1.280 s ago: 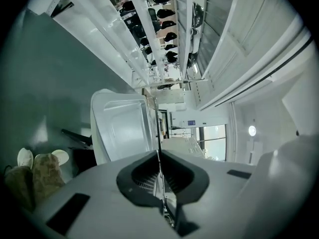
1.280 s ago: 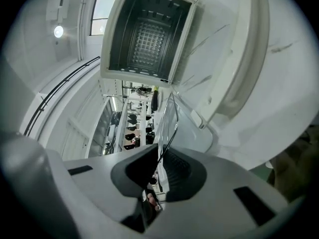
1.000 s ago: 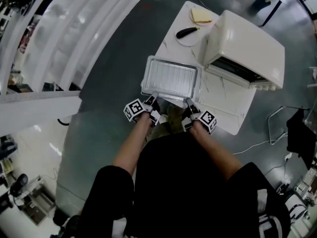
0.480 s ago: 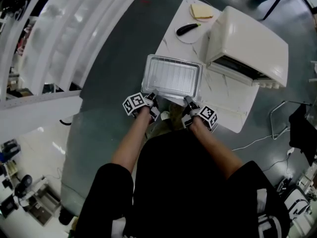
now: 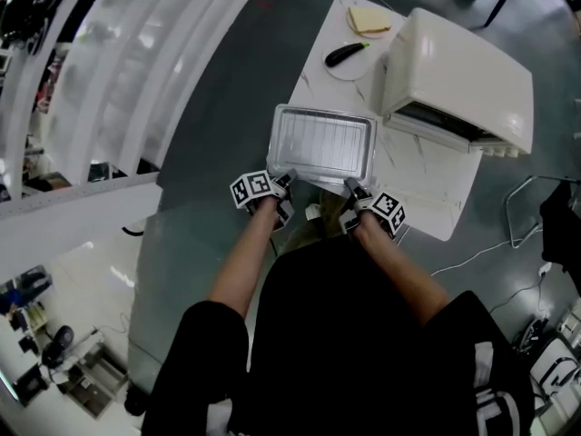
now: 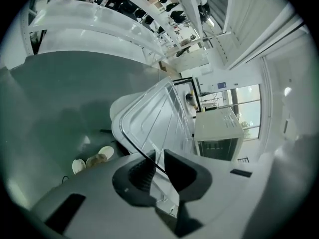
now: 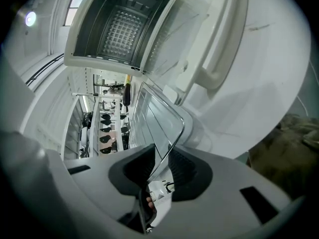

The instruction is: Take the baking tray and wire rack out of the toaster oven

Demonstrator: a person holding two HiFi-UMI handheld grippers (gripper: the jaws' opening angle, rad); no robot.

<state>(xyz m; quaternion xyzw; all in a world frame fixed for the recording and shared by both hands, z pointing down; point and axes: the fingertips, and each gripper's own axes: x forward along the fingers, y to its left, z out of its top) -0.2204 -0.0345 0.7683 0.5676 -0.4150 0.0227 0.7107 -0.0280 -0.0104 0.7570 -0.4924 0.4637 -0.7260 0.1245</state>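
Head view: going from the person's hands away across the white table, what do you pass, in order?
Left tongs and right tongs, both just opening with the tray's near edge between their jaws → baking tray holding the wire rack → knife on a plate → slice of bread.

Silvery ribbed baking tray (image 5: pixel 324 142); cream toaster oven (image 5: pixel 463 71); white table (image 5: pixel 313 80), perhaps faintly grey-veined; dark grey-green floor (image 5: pixel 227 107).

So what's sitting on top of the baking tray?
The wire rack lies on the baking tray, its thin bars running across. The tray's floor shows between the bars; the table under the tray is covered.
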